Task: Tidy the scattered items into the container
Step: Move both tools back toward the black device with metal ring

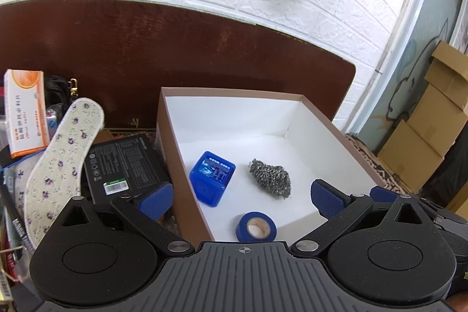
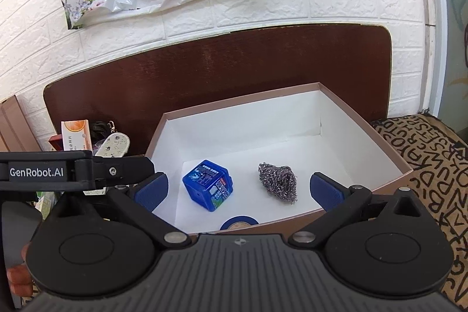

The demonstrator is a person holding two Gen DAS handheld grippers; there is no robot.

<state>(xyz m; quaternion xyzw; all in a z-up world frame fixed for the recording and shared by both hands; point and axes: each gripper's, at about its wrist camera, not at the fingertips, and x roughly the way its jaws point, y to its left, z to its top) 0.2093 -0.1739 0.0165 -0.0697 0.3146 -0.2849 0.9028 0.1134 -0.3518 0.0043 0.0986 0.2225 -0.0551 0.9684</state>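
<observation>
A brown cardboard box (image 1: 168, 136) with a white inside holds a blue cube-shaped tub (image 1: 212, 179), a steel wool scourer (image 1: 270, 177) and a roll of blue tape (image 1: 256, 227). My left gripper (image 1: 241, 199) is open and empty over the box's near left side. My right gripper (image 2: 238, 192) is open and empty over the box's near rim (image 2: 292, 217); the tub (image 2: 208, 184), scourer (image 2: 278, 183) and tape (image 2: 239, 222) lie between its fingers. Left of the box lie a floral insole (image 1: 58, 163), a black packet (image 1: 124, 165) and an orange-and-white medicine box (image 1: 25, 111).
A dark brown board (image 1: 175, 48) stands against the white brick wall behind the box. A letter-patterned cloth (image 2: 424, 165) covers the surface at the right. Cardboard cartons (image 1: 433, 122) are stacked at far right. The left gripper's body (image 2: 73, 171) crosses the right wrist view.
</observation>
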